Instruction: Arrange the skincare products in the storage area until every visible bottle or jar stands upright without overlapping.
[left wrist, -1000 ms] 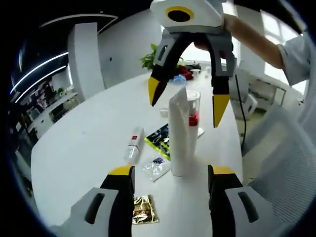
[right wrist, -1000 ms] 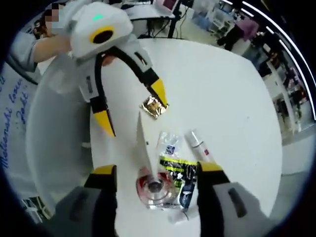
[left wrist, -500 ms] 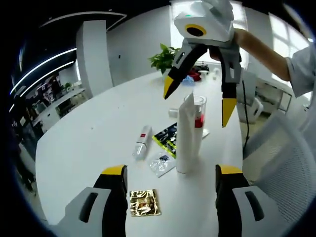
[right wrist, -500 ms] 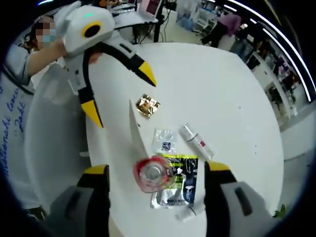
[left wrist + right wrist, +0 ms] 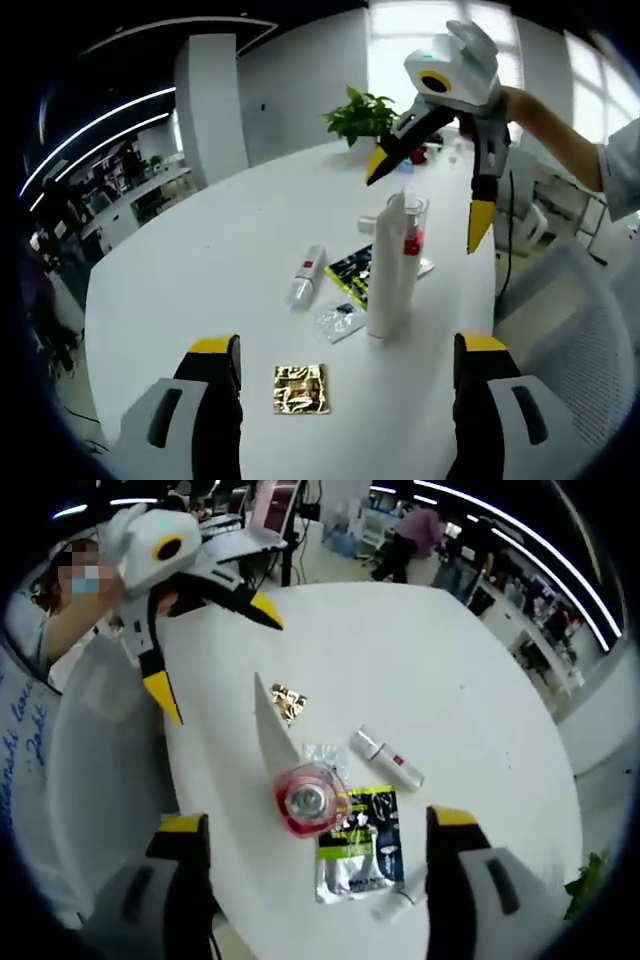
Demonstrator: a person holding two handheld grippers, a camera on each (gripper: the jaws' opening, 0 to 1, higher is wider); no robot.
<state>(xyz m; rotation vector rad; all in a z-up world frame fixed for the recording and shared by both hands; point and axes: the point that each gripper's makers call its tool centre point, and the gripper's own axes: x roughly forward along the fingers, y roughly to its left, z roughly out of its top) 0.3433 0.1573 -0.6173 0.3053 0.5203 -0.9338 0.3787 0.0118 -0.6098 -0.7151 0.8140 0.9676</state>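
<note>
Left claw [image 5: 340, 360] gapes empty, low over the table [image 5: 200, 270]; we see the tube [image 5: 387, 265] upright on its cap, touching the jar [image 5: 412, 225]. A small bottle [image 5: 306, 276] lies flat, so our work isn't done. Right claw [image 5: 315, 855] spread wide, holding nothing, above the jar [image 5: 308, 798]. We judge both clear, letting the tube stand alone.

Open-plan office.
Large white table [image 5: 200, 260], potted plant [image 5: 362, 112] at top centre, desks [image 5: 250, 520] at upper left.
</note>
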